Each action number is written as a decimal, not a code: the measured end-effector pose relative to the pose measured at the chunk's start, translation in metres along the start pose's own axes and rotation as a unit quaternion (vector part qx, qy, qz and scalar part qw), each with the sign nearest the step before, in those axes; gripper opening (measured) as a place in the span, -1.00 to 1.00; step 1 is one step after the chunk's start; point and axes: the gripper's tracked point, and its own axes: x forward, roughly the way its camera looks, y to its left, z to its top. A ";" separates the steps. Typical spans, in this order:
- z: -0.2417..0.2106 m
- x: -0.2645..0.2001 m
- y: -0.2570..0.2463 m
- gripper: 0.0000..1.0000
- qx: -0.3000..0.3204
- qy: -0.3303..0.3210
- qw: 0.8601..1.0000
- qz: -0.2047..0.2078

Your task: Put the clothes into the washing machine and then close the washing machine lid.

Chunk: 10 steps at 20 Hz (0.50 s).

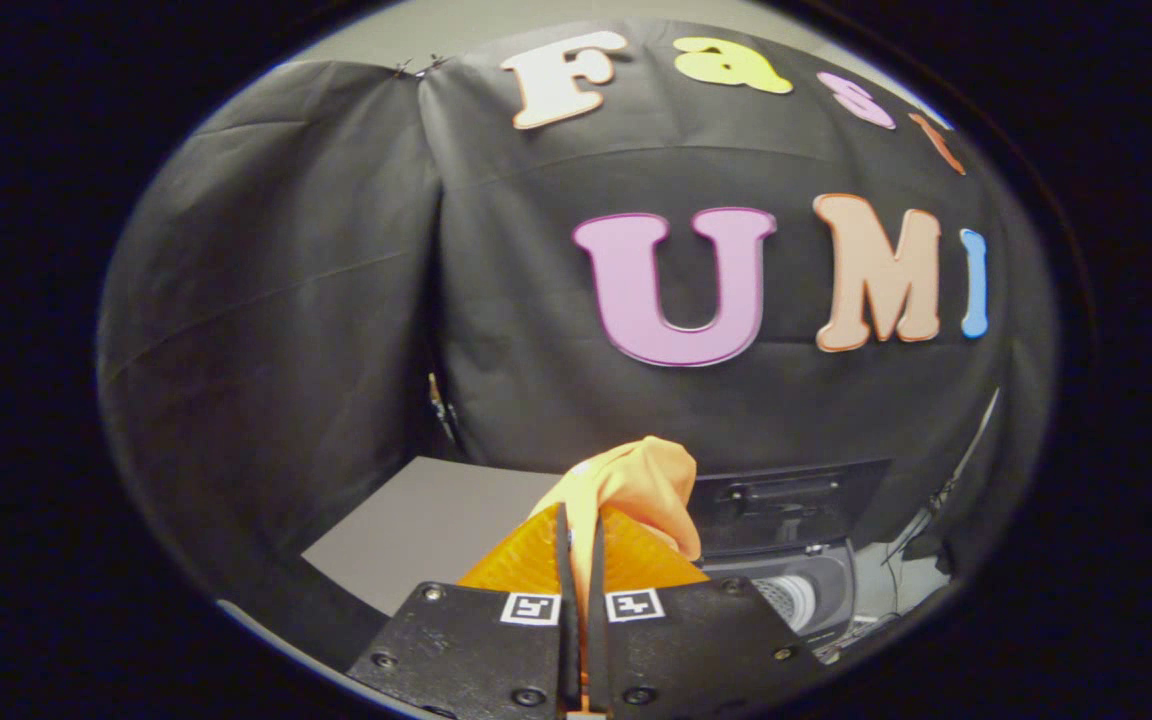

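**Cloth in grip, washer ahead**

I've got the gripper clamped on the orange cloth, both fingers pinching it, cloth bunched above the tips. Washing machine sits beyond & to the right, lid up, drum opening visible. Grey tabletop to the left.

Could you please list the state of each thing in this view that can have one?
Gripper: shut on the cloth, fingers nearly together.
Cloth: orange, pinched between the fingers, bunched up above their tips.
Washer: open, drum visible, beyond the fingers.
Lid: raised, standing behind the opening.
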 end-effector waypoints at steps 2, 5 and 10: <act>-0.001 -0.003 -0.030 -0.95 0.005 -0.002 1.000 -0.014; -0.007 0.000 -0.075 -0.94 0.010 -0.008 0.999 -0.033; -0.057 0.023 -0.143 -0.94 0.026 0.024 0.997 -0.068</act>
